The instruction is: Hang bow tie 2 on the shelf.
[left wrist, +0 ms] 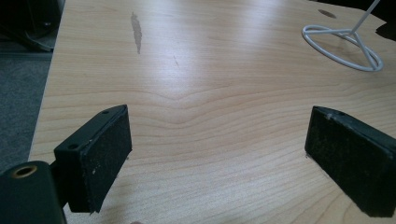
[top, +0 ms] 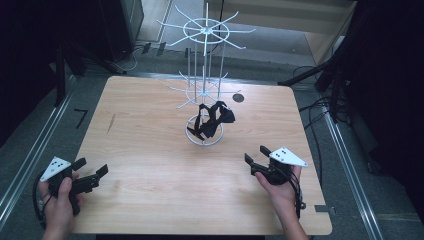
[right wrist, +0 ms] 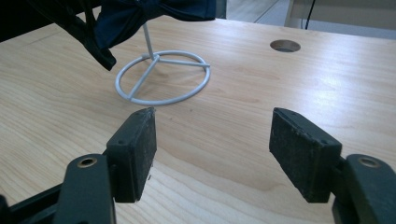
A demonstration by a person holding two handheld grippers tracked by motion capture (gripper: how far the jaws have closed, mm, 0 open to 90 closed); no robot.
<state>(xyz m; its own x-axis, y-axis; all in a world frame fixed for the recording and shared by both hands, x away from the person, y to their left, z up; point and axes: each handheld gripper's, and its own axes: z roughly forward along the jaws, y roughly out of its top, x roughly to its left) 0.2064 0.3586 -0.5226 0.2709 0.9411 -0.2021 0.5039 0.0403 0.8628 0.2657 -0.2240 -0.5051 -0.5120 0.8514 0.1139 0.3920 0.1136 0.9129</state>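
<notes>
**Both grippers wait empty before the rack**

Hands at the near edge of the wooden table [top: 150, 165] hold the left gripper [top: 97, 172] and right gripper [top: 256, 156], jaws wide apart, nothing between them. A black strap bundle [top: 212, 120] hangs on the white wire rack [top: 205, 75] mid-table. Likely next: reaching in to grasp it. No writing is legible.

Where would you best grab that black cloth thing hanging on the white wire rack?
Probably by the loose black strap dangling low on the near-left side of the black cloth, coming in level from the person's side: it hangs clear of the rack arms, thin enough for open jaws.
</notes>
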